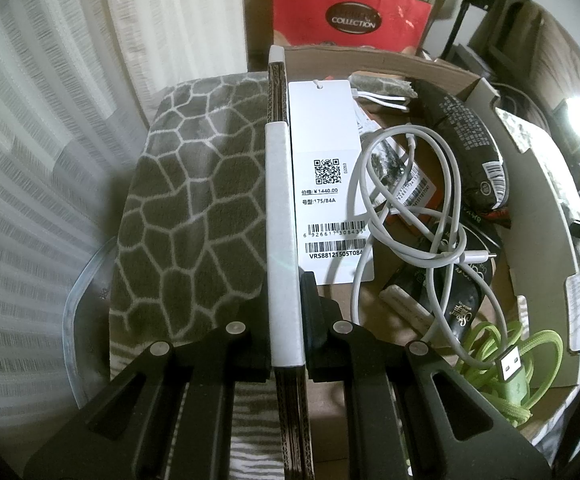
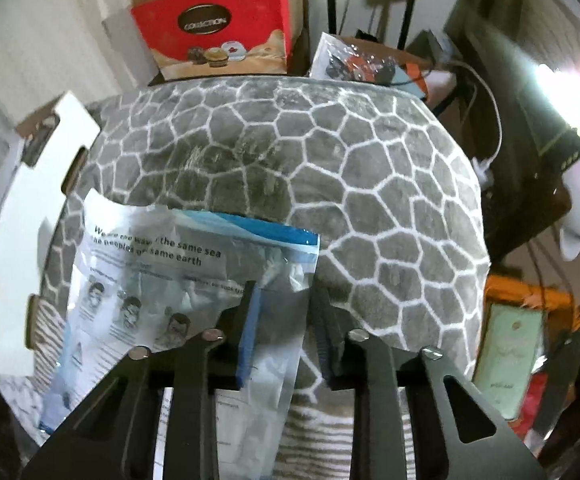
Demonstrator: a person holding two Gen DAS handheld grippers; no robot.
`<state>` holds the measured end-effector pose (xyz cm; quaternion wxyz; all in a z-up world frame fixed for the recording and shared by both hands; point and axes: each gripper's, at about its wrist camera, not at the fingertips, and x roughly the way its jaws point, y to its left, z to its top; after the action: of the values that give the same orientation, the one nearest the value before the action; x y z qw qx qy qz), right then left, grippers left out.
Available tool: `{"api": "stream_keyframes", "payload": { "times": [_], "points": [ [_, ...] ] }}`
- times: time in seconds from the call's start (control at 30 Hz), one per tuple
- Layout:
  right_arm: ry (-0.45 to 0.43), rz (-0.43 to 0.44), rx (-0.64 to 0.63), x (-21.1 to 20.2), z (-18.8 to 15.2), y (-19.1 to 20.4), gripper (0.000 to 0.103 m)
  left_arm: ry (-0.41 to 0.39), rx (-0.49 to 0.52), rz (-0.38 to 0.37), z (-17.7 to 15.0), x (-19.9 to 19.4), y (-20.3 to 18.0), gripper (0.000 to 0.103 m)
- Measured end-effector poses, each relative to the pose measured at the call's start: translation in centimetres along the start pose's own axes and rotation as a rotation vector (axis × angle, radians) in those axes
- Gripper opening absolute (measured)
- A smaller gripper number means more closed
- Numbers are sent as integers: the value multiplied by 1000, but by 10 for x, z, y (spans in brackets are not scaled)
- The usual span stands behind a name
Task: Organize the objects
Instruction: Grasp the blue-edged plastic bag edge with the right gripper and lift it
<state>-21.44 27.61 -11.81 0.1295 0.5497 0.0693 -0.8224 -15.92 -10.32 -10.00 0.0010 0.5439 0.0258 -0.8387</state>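
On the left, our left gripper (image 1: 285,312) is clamped on the near wall of the cardboard box (image 1: 281,184), pinching its white-taped rim. Inside the box lie a white tag (image 1: 326,160), a white cable (image 1: 422,216), a dark packet (image 1: 470,148) and a green cord (image 1: 502,356), all tangled close together. The box sits on a grey patterned blanket (image 1: 193,208).

To the right, our right gripper (image 2: 285,328) stands open, its jaws set either side of one edge of a plastic bag (image 2: 193,280) of masks lying on the blanket just beside the box's outer flap (image 2: 29,240). We cannot tell whether the fingers touch the bag.

We judge the step is to pick this bag up and drop it into the box. We should close low on the bag's edge, pinching film only and not the fleece beneath, while the left gripper steadies the box. The flap's notched rim is close on the left, so we lift clear before crossing it. The blanket to the right offers open room.
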Motion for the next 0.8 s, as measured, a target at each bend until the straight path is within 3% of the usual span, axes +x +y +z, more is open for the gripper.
{"api": "stream_keyframes", "payload": {
  "times": [0.1,0.37,0.53,0.8],
  "points": [
    [-3,55,28,-2,1,-2,3,0,2,0,0,0,0,11],
    [-71,162,42,-31,9,8,2,0,2,2,0,0,-1,11],
    [-83,172,25,-42,11,14,2,1,0,0,0,0,1,11],
    [-6,189,34,-32,-17,4,17,-1,0,0,0,0,2,11]
  ]
}}
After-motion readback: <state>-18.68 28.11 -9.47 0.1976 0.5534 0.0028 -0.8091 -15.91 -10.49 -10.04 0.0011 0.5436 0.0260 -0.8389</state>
